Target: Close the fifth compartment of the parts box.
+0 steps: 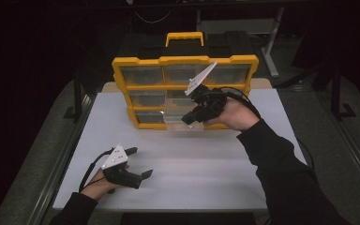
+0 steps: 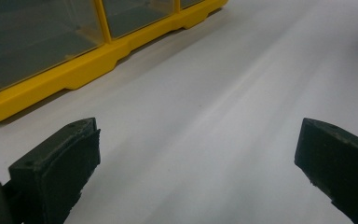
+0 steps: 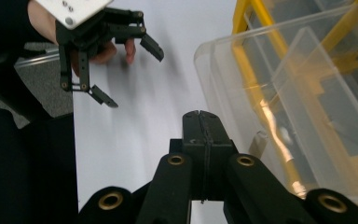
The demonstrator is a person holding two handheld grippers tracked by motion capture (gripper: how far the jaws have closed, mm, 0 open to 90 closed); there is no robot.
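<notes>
In the high view, the right gripper (image 1: 191,119) sat at centre frame against a clear drawer (image 1: 183,123) pulled out of the yellow organizer (image 1: 183,61), its jaws together. The left gripper (image 1: 140,162) rested at lower left on the white table (image 1: 206,164), jaws spread wide, holding nothing.

In the left gripper view, the pads (image 2: 65,172) stood far apart over bare table, the organizer at upper left.

In the right gripper view, the jaws were pressed together with nothing between them, just beside the clear drawer at right.
</notes>
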